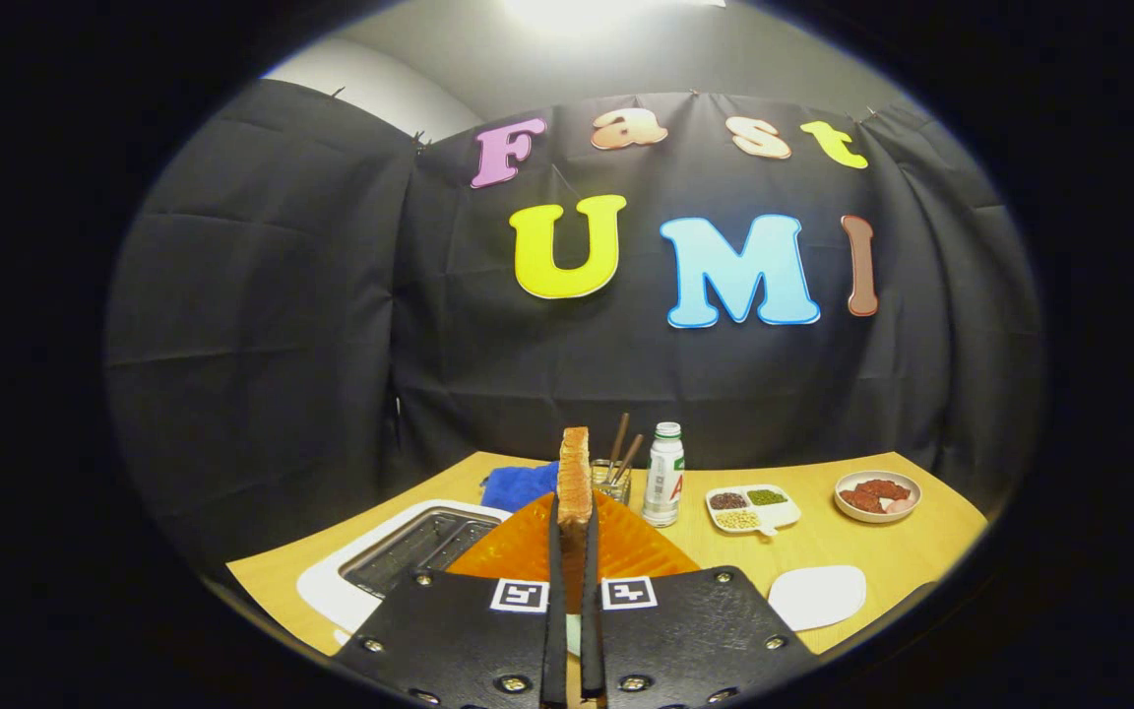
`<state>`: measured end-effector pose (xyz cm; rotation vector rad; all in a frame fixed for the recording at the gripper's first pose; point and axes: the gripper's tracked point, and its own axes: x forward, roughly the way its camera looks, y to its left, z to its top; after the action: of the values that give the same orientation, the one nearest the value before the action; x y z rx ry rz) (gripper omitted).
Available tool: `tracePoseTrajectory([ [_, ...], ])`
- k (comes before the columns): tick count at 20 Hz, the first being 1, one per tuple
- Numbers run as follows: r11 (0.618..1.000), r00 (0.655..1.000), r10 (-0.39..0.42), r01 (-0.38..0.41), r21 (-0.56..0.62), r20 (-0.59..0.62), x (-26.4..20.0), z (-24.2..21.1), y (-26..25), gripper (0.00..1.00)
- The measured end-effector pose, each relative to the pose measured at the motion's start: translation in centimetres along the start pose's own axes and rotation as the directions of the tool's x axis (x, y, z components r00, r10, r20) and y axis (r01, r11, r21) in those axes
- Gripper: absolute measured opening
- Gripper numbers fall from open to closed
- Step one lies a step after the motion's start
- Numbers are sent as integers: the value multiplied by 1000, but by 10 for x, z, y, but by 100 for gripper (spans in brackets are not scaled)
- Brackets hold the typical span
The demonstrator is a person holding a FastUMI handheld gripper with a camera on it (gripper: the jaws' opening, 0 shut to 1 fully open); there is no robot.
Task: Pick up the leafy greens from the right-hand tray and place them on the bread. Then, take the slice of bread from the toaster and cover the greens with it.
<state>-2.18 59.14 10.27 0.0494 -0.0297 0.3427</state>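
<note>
A slice of toasted bread (575, 478) stands on edge between my two fingers, held up above the table. My gripper (574, 551) is shut on it, both fingers pressing its flat sides. Below and to the left sits the white toaster (400, 551) with its dark slots open to view. An orange plate (518, 547) lies just beyond the fingers, mostly hidden behind them and the bread. I cannot see the greens or the lower bread from here.
A white bottle (664, 475), a glass with sticks (612, 478) and a blue cloth (518, 484) stand at the back. A divided white dish (753, 508) of beans and a bowl (877, 495) of red food sit to the right. A white tray (818, 596) lies nearer.
</note>
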Motion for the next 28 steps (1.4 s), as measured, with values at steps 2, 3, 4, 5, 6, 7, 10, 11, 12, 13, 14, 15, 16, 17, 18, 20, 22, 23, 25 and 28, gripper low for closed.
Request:
tracePoseTrajectory([
  [2,1000,1000,0,0,5,-20,3,-10,-6,5],
  [3,1000,999,4,-4,7,-33,5,-15,-8,5],
  [4,1000,999,5,-4,12,-44,7,-21,-9,5],
  [5,1000,999,12,-12,15,-51,9,-25,-10,5],
  [6,1000,998,16,-15,15,-59,12,-30,-11,6],
  [7,999,997,29,-27,19,-71,16,-37,-11,5],
  [10,995,989,83,-75,63,-120,28,-63,-7,5],
  [11,994,987,83,-73,77,-141,31,-71,-10,6],
  [12,994,985,82,-69,83,-153,34,-77,-12,6],
  [13,994,983,80,-66,89,-163,36,-81,-15,6],
  [14,994,984,76,-62,92,-161,38,-84,-17,6],
  [15,994,985,70,-56,92,-156,39,-85,-19,5],
  [16,994,986,65,-52,91,-154,39,-87,-21,5],
  [17,994,986,67,-52,99,-154,40,-89,-22,6],
  [18,992,985,74,-57,113,-157,41,-91,-20,6],
  [20,989,981,92,-70,130,-169,42,-97,-16,6],
  [22,991,980,86,-66,117,-182,44,-104,-17,6],
  [23,991,978,87,-66,117,-188,44,-107,-18,5],
  [25,990,979,82,-59,127,-187,45,-111,-23,6],
  [28,996,980,47,-31,88,-193,46,-117,-37,5],
])
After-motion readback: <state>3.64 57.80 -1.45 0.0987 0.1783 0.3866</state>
